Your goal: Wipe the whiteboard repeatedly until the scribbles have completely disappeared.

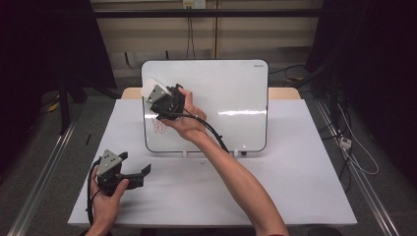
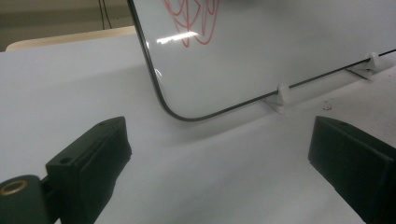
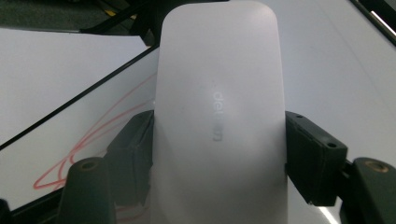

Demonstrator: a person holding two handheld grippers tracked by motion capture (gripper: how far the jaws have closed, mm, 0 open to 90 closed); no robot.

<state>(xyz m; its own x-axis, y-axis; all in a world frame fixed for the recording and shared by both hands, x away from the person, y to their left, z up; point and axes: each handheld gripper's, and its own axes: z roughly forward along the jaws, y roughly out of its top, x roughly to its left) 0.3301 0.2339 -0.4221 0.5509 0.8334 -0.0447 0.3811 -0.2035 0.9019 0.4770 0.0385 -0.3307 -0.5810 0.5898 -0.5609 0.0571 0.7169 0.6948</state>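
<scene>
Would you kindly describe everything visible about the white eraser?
The white eraser is a smooth, matte, plastic-looking block with rounded ends and faint grey lettering on its back. The right gripper clamps it, one of the black fingers on each long side. It is held up at the whiteboard's upper left, above the red scribble.

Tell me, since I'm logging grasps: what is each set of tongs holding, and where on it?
The right tongs clamp a white eraser across its long sides, near its lower half. The left tongs are open over the table, holding nothing.
</scene>
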